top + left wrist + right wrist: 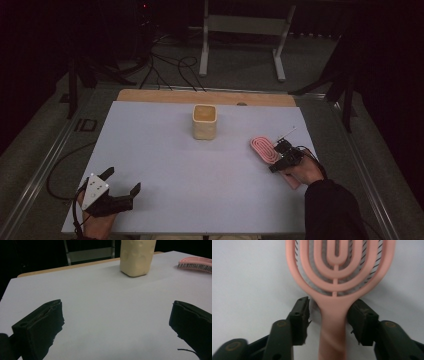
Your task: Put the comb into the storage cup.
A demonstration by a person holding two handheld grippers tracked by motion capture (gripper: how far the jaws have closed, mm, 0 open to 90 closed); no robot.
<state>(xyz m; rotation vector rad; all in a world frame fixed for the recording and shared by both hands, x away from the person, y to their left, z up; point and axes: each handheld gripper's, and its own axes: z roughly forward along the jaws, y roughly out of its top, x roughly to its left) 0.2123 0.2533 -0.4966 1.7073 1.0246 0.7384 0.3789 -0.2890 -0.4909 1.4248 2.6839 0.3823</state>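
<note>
The right tool [329, 315] points down at the desk [190, 170], jaws straddling the pink hairbrush [337, 277] neck, not yet clenched; the left tool [120, 182] rests released.

One pink plastic hairbrush [265, 149] with an open looped back. One cream, square-mouthed container [204, 121]. One white table sheet [200, 175] over one wooden tabletop [150, 96]. Two black two-jaw grippers: left gripper [122, 181], right gripper [280, 150].

Lab recording cell: dark room, bench [165, 150] under white sheet, metal rails [45, 165] alongside, loose cables [170, 67] on grey carpet, white stand frame [245, 30] behind.
</note>
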